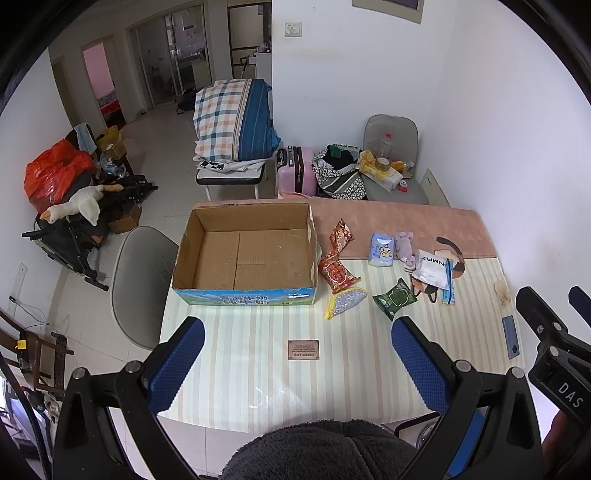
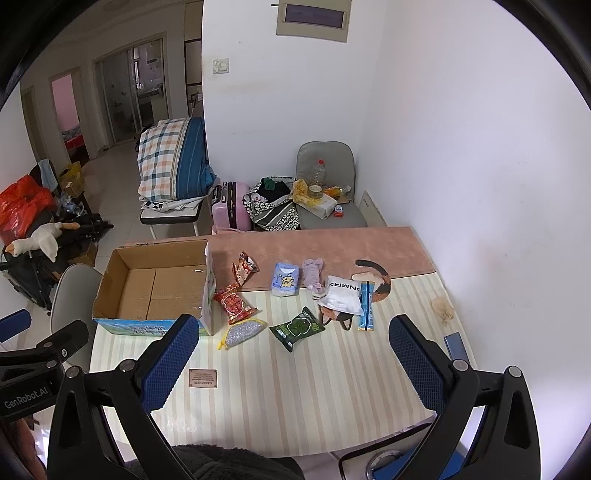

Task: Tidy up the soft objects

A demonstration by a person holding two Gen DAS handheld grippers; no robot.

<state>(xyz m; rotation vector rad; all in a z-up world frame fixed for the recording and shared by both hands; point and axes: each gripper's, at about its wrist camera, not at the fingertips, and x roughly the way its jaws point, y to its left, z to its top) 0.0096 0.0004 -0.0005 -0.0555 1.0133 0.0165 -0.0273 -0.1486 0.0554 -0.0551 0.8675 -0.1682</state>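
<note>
Box (image 1: 243,258) at 11 o'clock on surface (image 1: 258,362): nothing inside. Soft packets (image 2: 295,325) lie unsorted at 1 o'clock. My left gripper (image 1: 297,360) and right gripper (image 2: 293,363): fingers wide apart, holding nothing. Everything remains.

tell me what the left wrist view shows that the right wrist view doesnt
Only the left wrist view shows the left gripper with both of its blue pads spread open, plus the dark fuzzy clothing filling the bottom centre.

Only the right wrist view shows the right gripper open the same way, and the wall panel in full.

Both show the empty cardboard box, the red snack packet, the green packet, the blue tissue pack, the white pouch and the striped table.
</note>
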